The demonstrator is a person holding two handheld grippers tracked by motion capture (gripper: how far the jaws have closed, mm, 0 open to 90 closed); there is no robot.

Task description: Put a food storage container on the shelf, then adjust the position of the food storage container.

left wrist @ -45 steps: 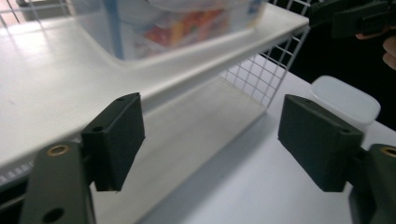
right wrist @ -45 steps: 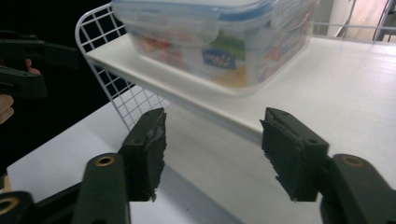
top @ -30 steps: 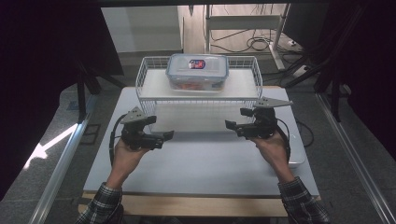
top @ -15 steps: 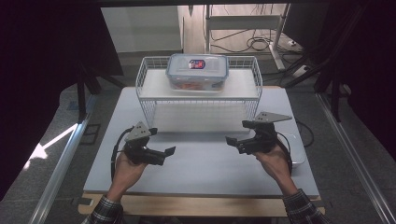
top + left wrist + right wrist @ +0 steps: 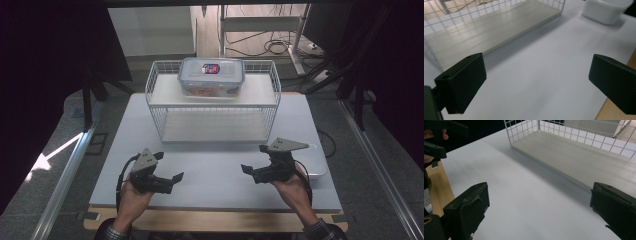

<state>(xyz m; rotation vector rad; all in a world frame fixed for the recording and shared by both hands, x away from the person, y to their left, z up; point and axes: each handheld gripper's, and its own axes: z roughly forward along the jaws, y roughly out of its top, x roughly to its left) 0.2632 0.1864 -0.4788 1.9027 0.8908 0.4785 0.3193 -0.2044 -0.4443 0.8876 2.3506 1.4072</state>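
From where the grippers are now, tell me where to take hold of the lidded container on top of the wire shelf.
Grip the clear lidded container by its two short ends, one gripper on each, coming in from left and right. It lies long side across the wire shelf top, looks too wide for a single jaw span, and the rail likely blocks a frontal approach. Left gripper and right gripper are both open and empty.

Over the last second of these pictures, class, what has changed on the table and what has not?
Both hands drew back from the wire rack toward the near table edge. The left hand-held gripper and right hand-held gripper have just been opening their jaws, with nothing between them. Neither took hold of anything. The lidded container on the rack's top shelf and the white box stayed put.
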